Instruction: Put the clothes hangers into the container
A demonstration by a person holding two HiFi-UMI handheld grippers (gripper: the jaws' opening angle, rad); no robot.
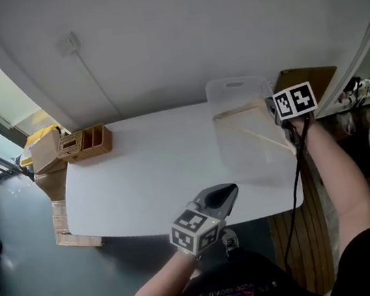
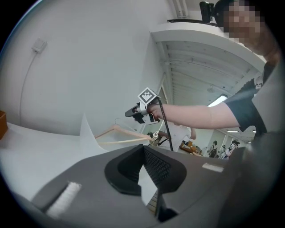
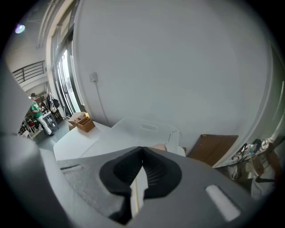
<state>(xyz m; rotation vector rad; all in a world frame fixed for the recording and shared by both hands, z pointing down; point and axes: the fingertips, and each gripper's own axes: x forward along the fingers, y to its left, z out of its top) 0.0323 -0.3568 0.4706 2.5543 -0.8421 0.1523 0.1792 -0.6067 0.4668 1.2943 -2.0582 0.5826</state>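
A clear plastic container (image 1: 248,134) stands at the right end of the white table (image 1: 155,176). Wooden clothes hangers (image 1: 238,110) lie inside it, one along the far wall and one slanting across. My right gripper (image 1: 270,106) hangs above the container's far right corner, shut and empty. In the right gripper view its jaws (image 3: 142,149) meet over the container (image 3: 147,128), with a hanger's wire hook (image 3: 172,136) just beyond. My left gripper (image 1: 230,189) hovers by the table's near edge, shut with nothing in it. From the left gripper (image 2: 143,148) I see a hanger (image 2: 120,133) in the container (image 2: 87,133).
A wooden organiser box (image 1: 86,143) sits at the table's far left corner, with cardboard boxes (image 1: 44,150) past that edge. A brown board (image 1: 305,77) leans behind the container on the right. A cable (image 1: 96,81) runs down the white wall. A person in green (image 3: 35,113) stands far off.
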